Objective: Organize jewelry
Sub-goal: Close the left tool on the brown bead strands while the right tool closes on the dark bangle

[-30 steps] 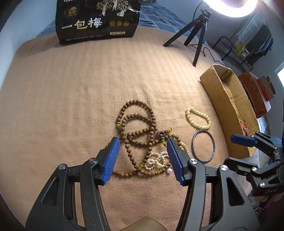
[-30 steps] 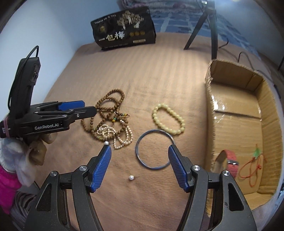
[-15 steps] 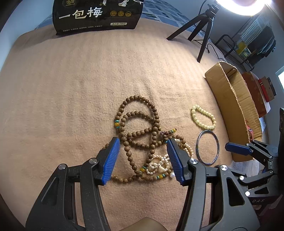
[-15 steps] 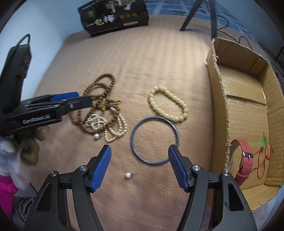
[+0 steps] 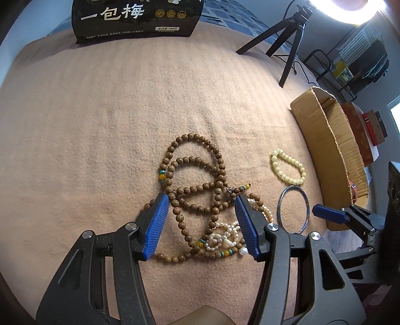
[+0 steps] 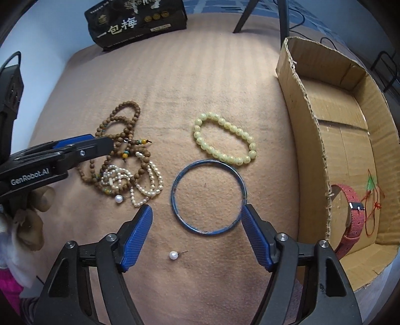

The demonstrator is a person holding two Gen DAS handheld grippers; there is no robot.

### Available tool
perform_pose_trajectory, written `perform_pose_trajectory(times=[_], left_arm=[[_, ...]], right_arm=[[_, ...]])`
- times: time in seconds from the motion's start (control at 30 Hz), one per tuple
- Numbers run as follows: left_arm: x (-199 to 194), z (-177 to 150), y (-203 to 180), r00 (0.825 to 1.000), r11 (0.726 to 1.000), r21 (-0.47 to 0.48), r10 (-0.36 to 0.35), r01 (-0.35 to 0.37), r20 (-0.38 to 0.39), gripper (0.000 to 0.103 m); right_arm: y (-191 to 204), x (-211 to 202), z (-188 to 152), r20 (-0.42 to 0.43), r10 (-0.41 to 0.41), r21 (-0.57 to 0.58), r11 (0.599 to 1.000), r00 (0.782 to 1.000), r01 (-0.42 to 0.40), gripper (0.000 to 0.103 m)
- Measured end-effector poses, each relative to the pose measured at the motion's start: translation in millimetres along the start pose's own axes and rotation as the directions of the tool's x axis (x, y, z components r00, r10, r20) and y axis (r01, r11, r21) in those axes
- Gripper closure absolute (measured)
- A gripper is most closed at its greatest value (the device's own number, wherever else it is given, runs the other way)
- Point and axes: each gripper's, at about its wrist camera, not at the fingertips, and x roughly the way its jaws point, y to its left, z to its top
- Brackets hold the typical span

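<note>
A tangle of brown wooden beads [image 5: 197, 185] and a white pearl string [image 5: 226, 235] lies on the tan cloth. My left gripper [image 5: 201, 210] is open and hangs low over this tangle, fingers on either side; it also shows in the right wrist view [image 6: 82, 147]. A blue bangle [image 6: 208, 197] lies flat, with a pale green bead bracelet [image 6: 223, 141] just beyond it. My right gripper [image 6: 196, 220] is open over the bangle's near half. A loose pearl stud [image 6: 173, 255] lies between its fingers, nearer me.
An open cardboard box [image 6: 350, 140] stands at the right, holding a red strap [image 6: 353, 225] and a red cord [image 6: 372, 200]. A black snack bag [image 5: 136, 20] stands at the far edge. Tripod legs [image 5: 282, 45] stand beyond the cloth.
Both grippers have come lower and closer to the cloth. The left one moved forward over the bead tangle; the right one moved forward until its fingers flank the blue bangle's near half.
</note>
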Motion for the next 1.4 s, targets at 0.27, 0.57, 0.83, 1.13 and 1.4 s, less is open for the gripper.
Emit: perform_pose_trajectory(times=[0.27, 0.57, 0.83, 1.13, 1.4], left_arm=[[5.9, 2.7, -0.8, 1.000, 0.999, 0.022, 0.029, -0.029, -0.008, 0.046], [17.2, 5.2, -5.7, 0.997, 0.996, 0.055, 0.071, -0.070, -0.016, 0.036], [27.0, 2.4, -14.6, 0.992, 0.986, 0.112, 0.126, -0.123, -0.017, 0.028], [31.3, 3.7, -17.7, 0.990, 0.984, 0.113, 0.137, -0.136, -0.007, 0.033], [24.6, 2.5, -7.5, 0.993, 0.988, 0.095, 0.119, -0.118, -0.005, 0.060]], right_arm=[[-6.8, 10.8, 5.1, -0.017, 0.012, 0.036, 0.999, 1.000, -0.011, 0.030], [-16.3, 20.5, 10.2, -0.023, 0.017, 0.042, 0.999, 1.000, -0.016, 0.029], [-24.0, 21.9, 17.8, -0.026, 0.037, 0.058, 0.998, 0.999, -0.035, 0.029], [-16.6, 25.8, 16.2, -0.035, -0.007, 0.043, 0.999, 0.999, 0.008, 0.027], [-16.5, 30.6, 17.0, -0.043, -0.006, 0.040, 0.999, 0.999, 0.008, 0.027]])
